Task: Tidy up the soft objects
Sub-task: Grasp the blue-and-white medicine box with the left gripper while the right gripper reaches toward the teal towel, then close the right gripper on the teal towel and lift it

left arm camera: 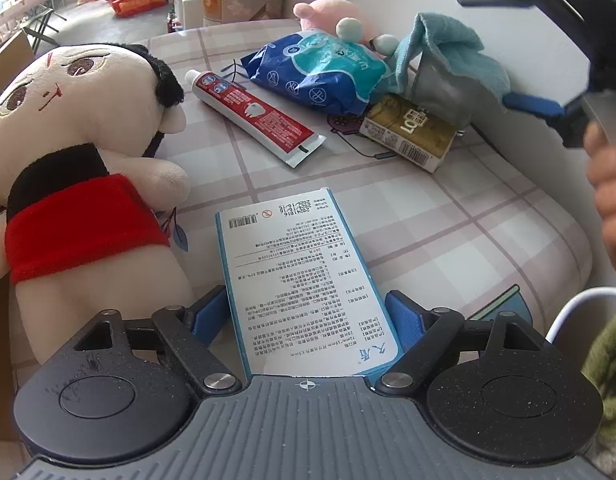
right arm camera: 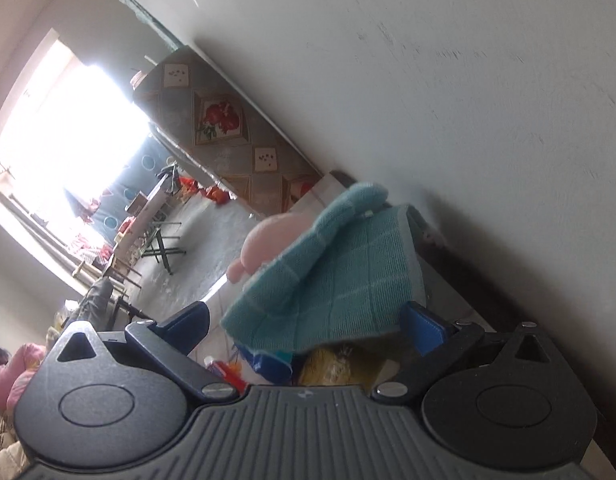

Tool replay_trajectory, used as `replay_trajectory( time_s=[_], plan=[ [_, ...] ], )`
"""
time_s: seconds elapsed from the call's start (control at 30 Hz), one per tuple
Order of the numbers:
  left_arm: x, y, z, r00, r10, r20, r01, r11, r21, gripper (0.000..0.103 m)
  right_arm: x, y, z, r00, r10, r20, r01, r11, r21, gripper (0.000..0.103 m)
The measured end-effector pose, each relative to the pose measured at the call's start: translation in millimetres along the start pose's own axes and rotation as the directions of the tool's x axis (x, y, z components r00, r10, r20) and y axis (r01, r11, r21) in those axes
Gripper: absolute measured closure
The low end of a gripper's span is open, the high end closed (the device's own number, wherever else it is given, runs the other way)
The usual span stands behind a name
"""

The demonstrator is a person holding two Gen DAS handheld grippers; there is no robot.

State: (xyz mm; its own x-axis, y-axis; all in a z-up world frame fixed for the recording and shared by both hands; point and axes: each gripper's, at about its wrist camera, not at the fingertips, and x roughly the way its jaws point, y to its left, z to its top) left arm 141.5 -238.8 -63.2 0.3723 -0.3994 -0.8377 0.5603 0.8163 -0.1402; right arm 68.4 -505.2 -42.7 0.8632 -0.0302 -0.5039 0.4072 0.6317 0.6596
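Soft objects sit mixed with hard ones on the checked tablecloth [left arm camera: 448, 240]: at far left the big plush doll [left arm camera: 79, 176] in a red wrap lies on its back at the table edge; next right, the white-and-blue box [left arm camera: 303, 288] lies flat, its near end between the left gripper [left arm camera: 308, 312] pads. That gripper's jaws stand about box-wide; pads flank the box sides, but real contact is unclear, so I call it not yet gripped. Behind it, the red toothpaste tube [left arm camera: 255, 116], then the blue plastic pack [left arm camera: 320, 68] with the pink plush [left arm camera: 328, 10] tucked behind it near the wall, then the gold carton [left arm camera: 408, 132]. Further right the teal towel [left arm camera: 444, 48] drapes over a grey container [left arm camera: 440, 88]. At far right the right gripper [left arm camera: 504, 46] hovers with jaws spread wide, empty, a hand [left arm camera: 608, 184] on its handle. In the right wrist view the towel [right arm camera: 332, 280] hangs just ahead between the open fingers [right arm camera: 426, 326], not pinched. Step in hand looks like taking the towel: approach low, bite a thick fold near the draped edge, close fully since cloth compresses, lift straight up so the container does not tip. Left gripper should stay off the hard box; plush doll is the soft target beside it.
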Motion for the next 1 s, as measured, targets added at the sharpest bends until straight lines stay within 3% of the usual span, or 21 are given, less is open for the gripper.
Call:
replay_trajectory(
  time_s=[0.1,0.3,0.47,0.57,0.7,0.8,0.87,0.93,1.0],
  plan=[
    [0.2,2.5,1.0,1.000,-0.013,0.000,0.013,1.000,0.000,0.019,5.8,6.8,7.0,1.000,-0.013,0.017,0.013,1.000,-0.003,0.000],
    [0.0,2.9,1.3,1.000,-0.021,0.003,0.021,1.000,0.011,0.019,24.4,28.2,14.8,0.989,-0.143,0.042,0.148,0.980,-0.135,0.001],
    [-0.1,3.2,1.6,1.000,-0.025,0.004,0.024,1.000,0.017,0.019,30.9,46.6,4.8,0.961,-0.262,0.093,0.278,0.916,-0.289,0.025],
    [-0.3,4.1,1.8,1.000,-0.029,0.005,0.029,0.999,0.014,0.019,30.2,48.5,3.0,0.968,-0.241,0.076,0.252,0.917,-0.308,0.035],
    [-0.5,3.5,1.4,1.000,-0.028,0.008,0.028,0.999,0.017,0.020,39.0,50.7,3.5,0.971,-0.238,0.029,0.234,0.913,-0.335,0.037],
    [-0.8,3.1,1.6,1.000,-0.027,0.008,0.027,0.999,0.018,0.020,47.4,43.7,6.5,0.973,-0.230,-0.021,0.214,0.931,-0.297,0.044],
    [-1.1,3.2,1.5,1.000,-0.027,0.008,0.027,0.999,0.019,0.020,47.7,38.1,9.5,0.978,-0.203,-0.038,0.186,0.946,-0.267,0.057],
    [-1.3,3.2,1.4,1.000,-0.027,0.009,0.026,0.999,0.018,0.021,45.9,34.9,11.0,0.986,-0.157,-0.058,0.139,0.960,-0.242,0.077],
    [-1.9,3.7,0.9,1.000,-0.026,0.014,0.026,1.000,0.018,0.023,42.9,36.2,10.3,0.990,-0.134,-0.043,0.119,0.963,-0.241,0.086]
  ],
)
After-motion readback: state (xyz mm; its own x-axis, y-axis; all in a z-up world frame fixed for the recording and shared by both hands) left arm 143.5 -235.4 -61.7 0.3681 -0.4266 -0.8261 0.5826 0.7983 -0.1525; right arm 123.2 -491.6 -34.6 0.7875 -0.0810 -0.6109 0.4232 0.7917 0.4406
